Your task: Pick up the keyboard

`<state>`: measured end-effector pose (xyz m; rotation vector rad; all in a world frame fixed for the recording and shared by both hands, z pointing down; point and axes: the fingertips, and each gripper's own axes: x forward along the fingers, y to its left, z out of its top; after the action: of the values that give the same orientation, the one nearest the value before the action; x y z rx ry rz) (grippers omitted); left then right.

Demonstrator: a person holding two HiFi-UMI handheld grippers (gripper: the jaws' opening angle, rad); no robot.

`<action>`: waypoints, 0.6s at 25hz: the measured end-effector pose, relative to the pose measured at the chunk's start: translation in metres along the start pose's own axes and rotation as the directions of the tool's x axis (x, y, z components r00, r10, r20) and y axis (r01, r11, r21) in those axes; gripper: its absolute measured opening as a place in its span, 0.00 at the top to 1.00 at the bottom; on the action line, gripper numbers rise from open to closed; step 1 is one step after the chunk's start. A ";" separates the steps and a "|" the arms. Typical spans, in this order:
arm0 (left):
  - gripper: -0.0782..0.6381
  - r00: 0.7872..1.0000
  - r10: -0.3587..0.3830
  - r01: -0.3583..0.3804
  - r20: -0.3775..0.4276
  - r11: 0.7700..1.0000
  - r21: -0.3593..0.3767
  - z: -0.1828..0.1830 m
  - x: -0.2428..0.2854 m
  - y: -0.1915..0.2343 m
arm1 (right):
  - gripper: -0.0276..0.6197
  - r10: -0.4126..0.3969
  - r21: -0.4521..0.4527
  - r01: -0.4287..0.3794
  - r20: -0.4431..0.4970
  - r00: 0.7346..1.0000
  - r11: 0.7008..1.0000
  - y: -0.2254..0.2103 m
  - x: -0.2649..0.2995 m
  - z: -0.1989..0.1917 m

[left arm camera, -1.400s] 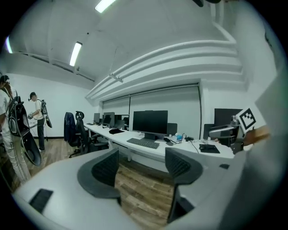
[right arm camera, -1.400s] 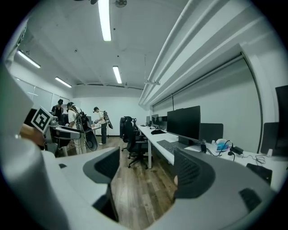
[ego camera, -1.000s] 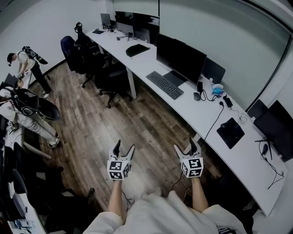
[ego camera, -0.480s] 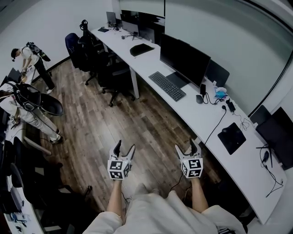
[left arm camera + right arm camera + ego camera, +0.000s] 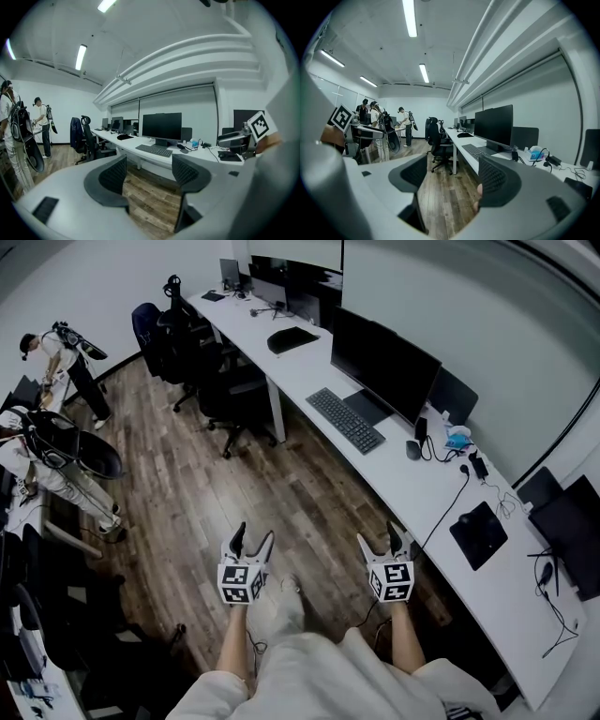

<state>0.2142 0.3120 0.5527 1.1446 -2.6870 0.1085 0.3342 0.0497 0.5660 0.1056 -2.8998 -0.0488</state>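
Observation:
The dark keyboard (image 5: pixel 345 420) lies on the long white desk (image 5: pixel 302 367) in front of a large black monitor (image 5: pixel 384 357). It also shows far off in the left gripper view, keyboard (image 5: pixel 153 150), and the right gripper view, keyboard (image 5: pixel 474 151). Both grippers hang over the wooden floor, well short of the desk. My left gripper (image 5: pixel 253 536) is open and empty, its pads (image 5: pixel 114 174) wide apart. My right gripper (image 5: pixel 379 536) is open too, its jaws closing slightly with nothing between them, pads (image 5: pixel 499 180) apart.
A mouse (image 5: pixel 413 450), cables and a black mouse pad (image 5: pixel 478 521) lie right of the keyboard. Black office chairs (image 5: pixel 234 390) stand along the desk's near side. People with gear (image 5: pixel 56 352) stand at the far left. Wooden floor (image 5: pixel 281 493) lies between me and the desk.
The whole view has drifted: I have moved forward over the floor, both grippers with me, and the desk and keyboard sit a little nearer. Neither gripper holds anything.

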 end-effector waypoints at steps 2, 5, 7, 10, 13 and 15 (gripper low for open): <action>0.47 1.000 -0.003 0.003 0.001 1.000 -0.001 0.001 0.015 0.008 | 0.45 -0.004 0.000 0.004 -0.004 1.000 1.000 -0.004 0.015 0.001; 0.47 1.000 -0.010 0.010 -0.003 1.000 -0.007 0.002 0.041 0.020 | 0.45 -0.011 0.001 0.011 -0.014 1.000 1.000 -0.012 0.041 0.002; 0.47 1.000 -0.016 0.016 -0.006 1.000 -0.012 0.004 0.059 0.029 | 0.45 -0.016 -0.002 0.016 -0.022 1.000 1.000 -0.018 0.059 0.006; 0.47 1.000 -0.026 0.026 -0.008 1.000 -0.015 0.009 0.089 0.048 | 0.45 -0.026 -0.009 0.026 -0.026 0.999 1.000 -0.023 0.089 0.014; 0.47 0.999 -0.041 0.041 -0.011 0.999 -0.017 0.016 0.119 0.066 | 0.45 -0.037 -0.013 0.037 -0.036 0.999 0.999 -0.028 0.120 0.022; 0.47 0.999 -0.051 0.050 -0.008 0.999 -0.018 0.023 0.140 0.079 | 0.45 -0.048 -0.012 0.048 -0.040 0.998 0.999 -0.033 0.141 0.029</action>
<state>0.0592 0.2654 0.5637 1.2031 -2.6442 0.0815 0.1928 0.0071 0.5699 0.1721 -2.8562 -0.0706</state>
